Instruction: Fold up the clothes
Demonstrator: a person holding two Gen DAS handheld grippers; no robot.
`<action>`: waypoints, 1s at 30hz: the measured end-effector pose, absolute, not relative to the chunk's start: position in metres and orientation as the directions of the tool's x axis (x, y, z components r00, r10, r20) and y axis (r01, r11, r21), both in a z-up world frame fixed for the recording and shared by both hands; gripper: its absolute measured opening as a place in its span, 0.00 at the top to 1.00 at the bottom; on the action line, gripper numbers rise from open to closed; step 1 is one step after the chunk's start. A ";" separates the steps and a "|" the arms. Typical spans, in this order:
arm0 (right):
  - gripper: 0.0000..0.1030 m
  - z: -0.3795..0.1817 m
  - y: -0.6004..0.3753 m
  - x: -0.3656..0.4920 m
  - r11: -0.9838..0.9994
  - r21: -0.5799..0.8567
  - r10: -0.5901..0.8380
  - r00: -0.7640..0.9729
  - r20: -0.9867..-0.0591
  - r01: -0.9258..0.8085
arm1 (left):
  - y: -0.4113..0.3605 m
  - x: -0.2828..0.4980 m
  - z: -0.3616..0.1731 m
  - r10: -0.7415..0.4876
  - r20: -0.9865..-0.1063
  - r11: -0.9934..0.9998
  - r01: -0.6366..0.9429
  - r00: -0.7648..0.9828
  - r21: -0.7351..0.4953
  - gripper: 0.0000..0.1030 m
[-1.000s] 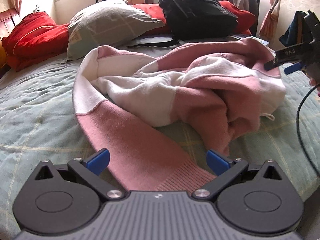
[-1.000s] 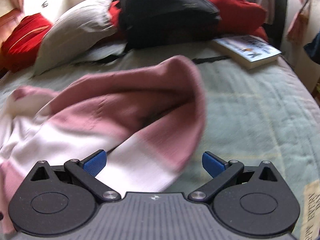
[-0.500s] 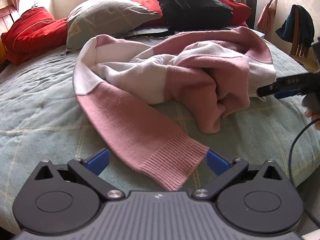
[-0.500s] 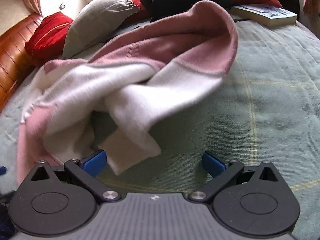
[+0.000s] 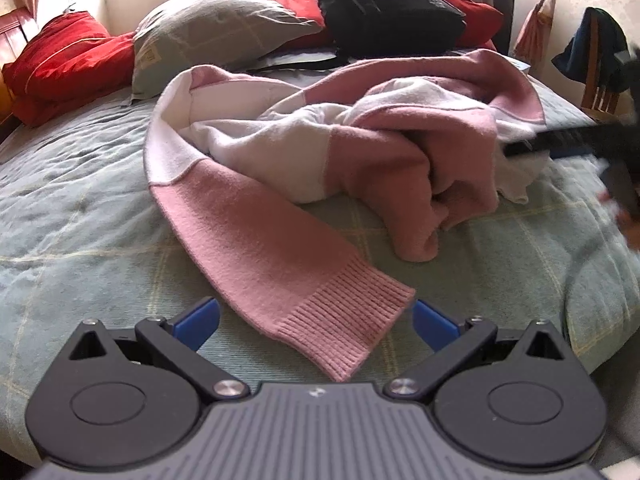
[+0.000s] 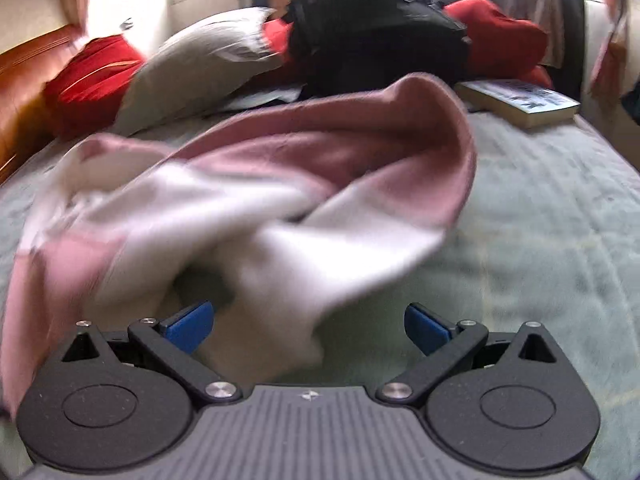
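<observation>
Pink-and-white sweater [image 5: 360, 152] lies crumpled in a heap on the green quilted bedspread [image 5: 80, 216], roughly mid-bed. One sleeve [image 5: 280, 264] runs out of the heap toward me; its ribbed cuff [image 5: 352, 320] lies flat on the quilt.

My left tongs [image 5: 316, 316]: blue fingers spread wide, nothing between them but the cuff end, which sits just ahead of the gap, not gripped. My right tongs [image 6: 308, 324]: fingers likewise spread wide, holding nothing; a white fold of the sweater [image 6: 280, 280] lies between and just ahead of them. Right wrist view is motion-blurred, so cloth contact with the left-hand pad cannot be judged. From the left wrist view, the right tongs [image 5: 560, 142] show as a dark blurred bar at the heap's right edge.

Beyond the sweater: grey pillow [image 5: 212, 32], red cushions [image 5: 60, 60], black backpack [image 5: 384, 4]. A book [image 6: 524, 100] lies near the far right side of the bed.
</observation>
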State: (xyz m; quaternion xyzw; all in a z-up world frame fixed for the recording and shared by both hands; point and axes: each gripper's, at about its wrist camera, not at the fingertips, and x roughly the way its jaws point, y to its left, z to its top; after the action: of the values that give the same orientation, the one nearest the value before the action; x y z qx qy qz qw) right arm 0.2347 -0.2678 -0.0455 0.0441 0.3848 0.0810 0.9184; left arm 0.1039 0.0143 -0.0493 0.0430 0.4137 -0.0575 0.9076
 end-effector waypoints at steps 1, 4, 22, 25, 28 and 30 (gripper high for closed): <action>0.00 -0.045 -0.266 0.244 0.984 0.145 0.173 0.687 -0.706 -0.100 | 0.013 0.104 -0.050 -0.073 -0.757 0.989 0.144 0.650 0.029 0.01; 0.00 -0.055 -0.255 0.267 0.987 0.138 0.156 0.657 -0.738 -0.080 | 0.012 0.103 -0.051 -0.080 -0.761 0.988 0.151 0.644 0.023 0.01; 0.00 -0.059 -0.376 0.219 0.947 -0.182 -0.310 0.616 -0.724 0.263 | 0.007 0.099 -0.049 -0.108 -0.756 0.983 0.182 0.646 0.015 0.01; 0.00 -0.054 -0.387 0.210 0.961 -0.118 -0.255 0.639 -0.726 0.250 | 0.003 0.098 -0.047 -0.110 -0.752 0.981 0.192 0.650 0.022 0.01; 0.00 -0.046 -0.386 0.211 0.974 -0.054 -0.194 0.681 -0.706 0.222 | -0.003 0.099 -0.044 -0.111 -0.750 0.978 0.207 0.652 0.034 0.01; 0.00 -0.042 -0.384 0.216 0.977 -0.022 -0.165 0.696 -0.698 0.210 | -0.007 0.099 -0.043 -0.116 -0.749 0.975 0.219 0.652 0.040 0.01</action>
State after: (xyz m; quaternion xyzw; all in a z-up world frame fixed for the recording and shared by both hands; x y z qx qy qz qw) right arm 0.2158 -0.3840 -0.0420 0.0299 0.3761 -0.1020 0.9205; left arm 0.0987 -0.0070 -0.0432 0.0635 0.4068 -0.0925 0.9066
